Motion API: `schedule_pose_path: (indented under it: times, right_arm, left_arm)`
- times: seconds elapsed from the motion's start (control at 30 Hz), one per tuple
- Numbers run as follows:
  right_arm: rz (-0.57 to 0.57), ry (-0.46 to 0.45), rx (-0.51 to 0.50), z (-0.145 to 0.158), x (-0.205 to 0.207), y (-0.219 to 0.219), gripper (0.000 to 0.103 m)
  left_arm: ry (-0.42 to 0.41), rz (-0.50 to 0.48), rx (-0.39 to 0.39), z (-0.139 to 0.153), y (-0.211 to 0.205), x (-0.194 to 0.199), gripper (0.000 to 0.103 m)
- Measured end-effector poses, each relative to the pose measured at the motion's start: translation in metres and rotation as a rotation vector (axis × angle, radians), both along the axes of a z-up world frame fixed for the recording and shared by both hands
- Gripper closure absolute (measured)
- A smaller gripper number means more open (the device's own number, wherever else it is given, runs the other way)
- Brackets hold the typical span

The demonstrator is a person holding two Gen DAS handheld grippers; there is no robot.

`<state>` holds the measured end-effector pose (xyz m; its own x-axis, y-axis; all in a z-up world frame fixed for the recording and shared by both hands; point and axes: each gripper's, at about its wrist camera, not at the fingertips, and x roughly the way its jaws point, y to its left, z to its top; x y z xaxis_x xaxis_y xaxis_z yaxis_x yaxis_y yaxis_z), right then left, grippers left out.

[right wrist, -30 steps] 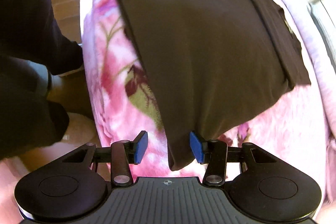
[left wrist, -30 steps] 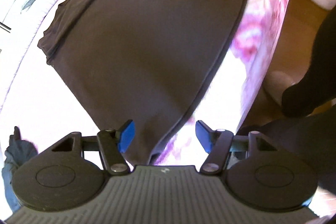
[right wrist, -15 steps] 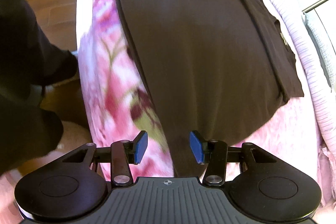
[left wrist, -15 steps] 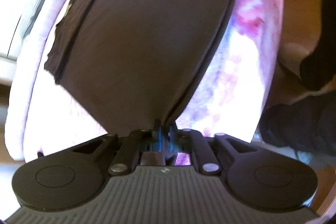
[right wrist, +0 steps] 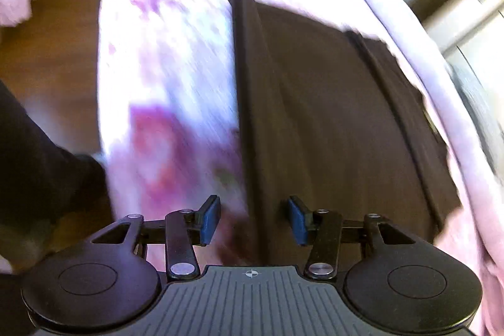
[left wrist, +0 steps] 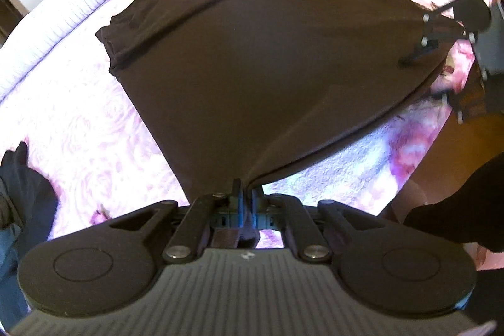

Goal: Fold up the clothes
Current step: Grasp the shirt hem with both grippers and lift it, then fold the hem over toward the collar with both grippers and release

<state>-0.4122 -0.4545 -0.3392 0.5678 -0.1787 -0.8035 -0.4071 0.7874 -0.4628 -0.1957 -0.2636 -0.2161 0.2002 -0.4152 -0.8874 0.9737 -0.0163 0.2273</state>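
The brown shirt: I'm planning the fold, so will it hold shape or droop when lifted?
Probably floppy: the brown shirt fans out from the shut left gripper. Likely light, since one pinch raises it. The right gripper is open, so that side may sag.

one dark shirt (left wrist: 267, 59), two tools (left wrist: 247, 203) (right wrist: 253, 218)

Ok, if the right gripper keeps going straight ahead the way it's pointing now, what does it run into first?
Most likely the brown shirt: its long hem edge runs forward right between the open fingers of the right gripper. The frame is motion-blurred, so whether the pads would meet cloth or the pink floral bedspread beneath is uncertain.
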Motion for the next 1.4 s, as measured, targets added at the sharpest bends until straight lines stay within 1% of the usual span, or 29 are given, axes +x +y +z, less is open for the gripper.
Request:
schedule_pose_path:
  times: [0.07,0.1,0.17,0.23,0.3,0.33,0.53,0.63,0.73,0.83,0.9,1.0,1.07,1.13,1.2,1.3,1.4]
  right_arm:
    - [-0.005,0.015,-0.095,-0.004,-0.015,-0.022,0.074]
    - [-0.008,0.024,-0.121,-0.004,-0.020,-0.031,0.076]
    - [-0.011,0.045,-0.124,0.004,-0.024,-0.045,0.079]
    - [-0.014,0.066,-0.127,0.011,-0.029,-0.058,0.084]
    - [-0.017,0.087,-0.130,0.018,-0.034,-0.071,0.098]
    - [-0.019,0.098,-0.131,0.021,-0.036,-0.077,0.100]
    - [-0.026,0.157,-0.128,0.045,-0.049,-0.115,0.101]
    - [-0.003,0.169,-0.075,0.067,-0.058,-0.107,0.101]
    - [0.018,0.183,-0.031,0.086,-0.067,-0.099,0.101]
    - [0.033,0.207,-0.003,0.099,-0.083,-0.092,0.101]
    - [0.037,0.239,0.026,0.106,-0.101,-0.086,0.101]
    - [0.047,0.299,0.084,0.116,-0.127,-0.079,0.101]
    - [0.066,0.339,0.121,0.122,-0.138,-0.074,0.101]
    - [0.092,0.348,0.134,0.130,-0.137,-0.075,0.101]
    - [0.102,0.329,0.136,0.140,-0.127,-0.085,0.101]
    - [0.078,0.264,0.107,0.165,-0.090,-0.119,0.101]
    - [0.062,0.222,0.081,0.190,-0.037,-0.159,0.101]
  left_arm:
    - [-0.020,-0.024,0.007,-0.001,0.001,0.000,0.099]
    - [-0.029,-0.036,0.012,-0.003,0.002,-0.001,0.099]
    - [-0.051,-0.073,0.022,-0.007,0.002,-0.003,0.099]
    - [-0.070,-0.114,0.029,-0.010,0.005,-0.005,0.099]
    - [-0.091,-0.147,0.040,-0.013,0.005,-0.008,0.099]
    - [-0.099,-0.157,0.045,-0.013,0.005,-0.010,0.100]
    - [-0.161,-0.231,0.061,0.008,0.020,-0.018,0.101]
    - [-0.176,-0.265,0.059,0.022,0.035,-0.028,0.101]
    - [-0.175,-0.261,0.059,0.034,0.045,-0.040,0.102]
    - [-0.150,-0.268,0.086,0.043,0.058,-0.058,0.102]
    - [-0.125,-0.276,0.113,0.048,0.069,-0.073,0.102]
    - [-0.056,-0.276,0.169,0.056,0.087,-0.096,0.102]
    - [-0.019,-0.273,0.205,0.059,0.092,-0.105,0.102]
    - [-0.010,-0.269,0.217,0.062,0.087,-0.105,0.102]
    - [-0.015,-0.254,0.204,0.071,0.069,-0.091,0.101]
    - [-0.044,-0.227,0.153,0.094,0.023,-0.048,0.101]
    - [-0.039,-0.230,0.133,0.118,-0.032,0.003,0.101]
